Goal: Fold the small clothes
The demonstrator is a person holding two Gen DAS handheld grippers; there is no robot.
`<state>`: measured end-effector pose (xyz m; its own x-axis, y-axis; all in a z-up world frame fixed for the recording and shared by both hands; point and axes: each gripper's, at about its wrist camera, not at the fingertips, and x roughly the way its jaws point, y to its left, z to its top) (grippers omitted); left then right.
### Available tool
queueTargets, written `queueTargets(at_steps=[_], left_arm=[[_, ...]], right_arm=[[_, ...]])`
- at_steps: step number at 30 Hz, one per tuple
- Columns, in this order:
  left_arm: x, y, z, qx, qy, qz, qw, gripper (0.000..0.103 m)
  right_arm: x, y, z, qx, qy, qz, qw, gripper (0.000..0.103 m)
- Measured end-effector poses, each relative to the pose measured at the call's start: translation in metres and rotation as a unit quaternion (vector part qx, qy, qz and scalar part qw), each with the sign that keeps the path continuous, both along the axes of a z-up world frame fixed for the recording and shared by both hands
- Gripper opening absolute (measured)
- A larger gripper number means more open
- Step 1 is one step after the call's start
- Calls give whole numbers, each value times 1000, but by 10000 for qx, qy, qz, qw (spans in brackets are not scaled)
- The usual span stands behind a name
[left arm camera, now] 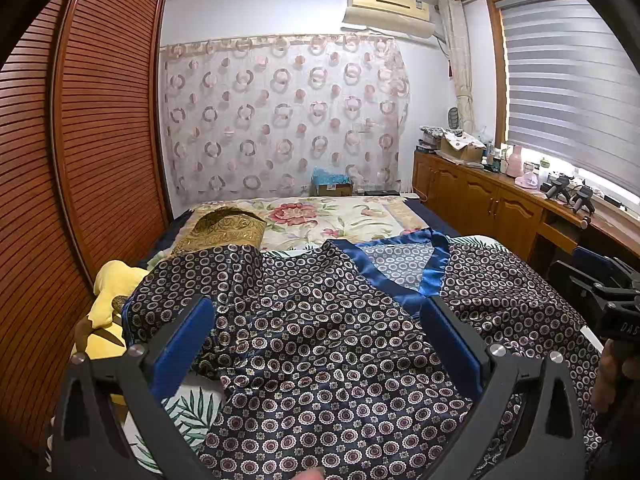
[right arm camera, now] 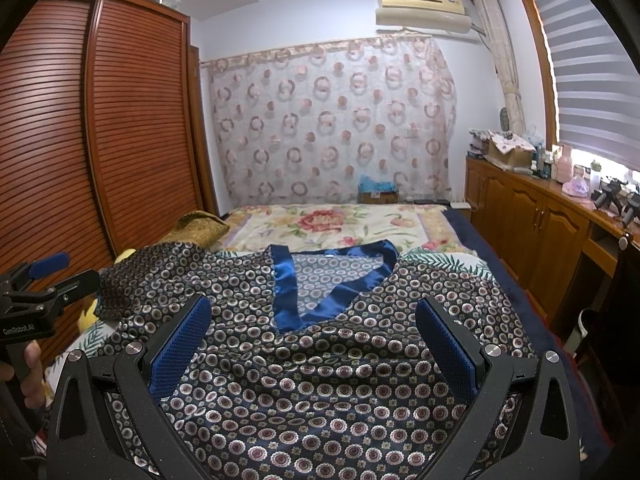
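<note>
Both the left gripper [left arm camera: 316, 312] and right gripper [right arm camera: 314, 312] hover with jaws wide apart, holding nothing. The top [right arm camera: 320, 380] lies rumpled on the bed [right arm camera: 340, 224]; smooth it, then pinch one sleeve edge cleanly.

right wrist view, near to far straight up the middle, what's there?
Right gripper → patterned satin top → its blue V-neck trim → floral blanket → cardboard box → circle-print curtain → air conditioner.

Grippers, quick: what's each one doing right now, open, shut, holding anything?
Left gripper: open, holding nothing, above the patterned garment.
Right gripper: open, holding nothing, above the same garment.
</note>
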<state>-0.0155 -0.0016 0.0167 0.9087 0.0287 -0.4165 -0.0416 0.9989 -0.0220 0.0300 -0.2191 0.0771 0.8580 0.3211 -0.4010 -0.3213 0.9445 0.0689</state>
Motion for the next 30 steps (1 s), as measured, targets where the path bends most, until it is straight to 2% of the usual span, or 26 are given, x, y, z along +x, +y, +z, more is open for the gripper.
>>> queueTargets(at_steps=[13,24,30], left_arm=[[6,6,-11,-83,171,-50,9998,103],[16,54,-36,-168,564,114,9982,103],[18,93,-50,-197,765,281,9965,103]], right_arm=[[5,6,-6,-12,87,50,9999,103],[24,27,-34,-221,427,372,9981,103],[37,41,-49,-260,735,648,9948,103]])
